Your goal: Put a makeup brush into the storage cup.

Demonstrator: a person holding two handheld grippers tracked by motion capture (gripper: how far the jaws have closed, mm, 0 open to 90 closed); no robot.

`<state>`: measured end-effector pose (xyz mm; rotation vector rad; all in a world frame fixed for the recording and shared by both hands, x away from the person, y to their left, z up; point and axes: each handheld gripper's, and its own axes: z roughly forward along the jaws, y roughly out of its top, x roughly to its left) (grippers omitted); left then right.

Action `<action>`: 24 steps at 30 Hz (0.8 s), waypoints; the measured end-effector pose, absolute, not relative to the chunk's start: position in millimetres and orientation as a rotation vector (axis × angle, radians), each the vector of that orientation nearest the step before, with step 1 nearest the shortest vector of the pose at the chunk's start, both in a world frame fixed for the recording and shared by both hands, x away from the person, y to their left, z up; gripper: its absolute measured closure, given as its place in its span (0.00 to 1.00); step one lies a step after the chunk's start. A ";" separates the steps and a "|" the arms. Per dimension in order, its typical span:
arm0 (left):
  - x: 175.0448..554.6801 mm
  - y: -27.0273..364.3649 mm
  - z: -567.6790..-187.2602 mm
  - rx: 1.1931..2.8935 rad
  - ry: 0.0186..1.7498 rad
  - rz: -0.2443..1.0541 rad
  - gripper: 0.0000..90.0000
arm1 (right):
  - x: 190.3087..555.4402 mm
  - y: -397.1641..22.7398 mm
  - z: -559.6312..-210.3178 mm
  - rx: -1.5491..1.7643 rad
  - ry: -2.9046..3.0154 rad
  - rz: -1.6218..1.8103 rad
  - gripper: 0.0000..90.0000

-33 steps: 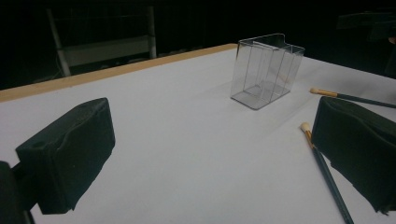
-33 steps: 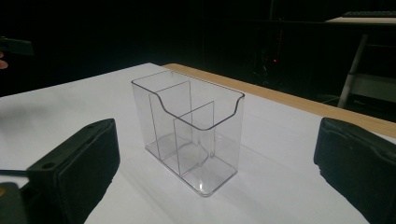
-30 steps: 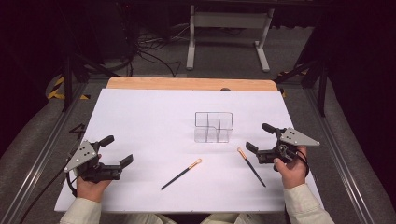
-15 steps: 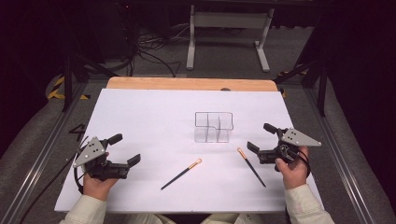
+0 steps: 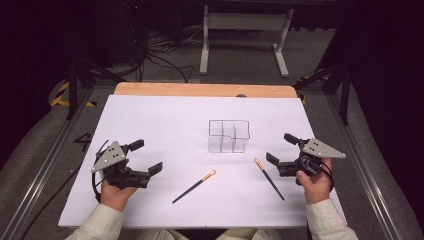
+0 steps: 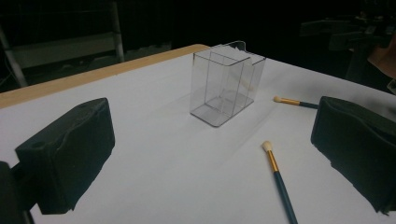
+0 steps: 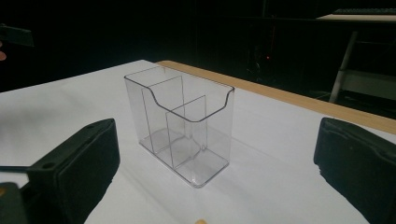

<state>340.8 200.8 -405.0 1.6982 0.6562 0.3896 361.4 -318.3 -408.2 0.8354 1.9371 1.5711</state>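
Note:
A clear plastic organizer [image 5: 229, 136] with several compartments stands upright on the white table [image 5: 160, 120], a little right of centre. Two dark-handled brushes lie in front of it: one [image 5: 195, 186] near the middle, the other [image 5: 269, 179] to the right. My left gripper [image 5: 146, 156] hovers open at the front left, apart from the brushes. Open too, my right gripper [image 5: 280, 148] is held just right of the right brush. In the left gripper view, the organizer [image 6: 226, 84] and both brushes [image 6: 280, 179] [image 6: 292, 101] sit ahead of the open gripper [image 6: 210, 140]. The right gripper view faces the organizer [image 7: 182, 126] with the gripper [image 7: 210, 163] open.
A wooden strip [image 5: 205, 90] runs along the table's far edge. Beyond it stand a metal frame [image 5: 245, 35] and cables on a dark floor. Metal rails [image 5: 40, 175] flank the table.
My left gripper has shifted a little to the right and forward, toward the middle brush. The right gripper, the brushes and the organizer have stayed in place.

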 end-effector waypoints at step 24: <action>353.1 142.0 -387.8 1.738 0.544 0.325 0.00 | 362.8 -318.2 -409.5 0.836 1.939 1.570 0.01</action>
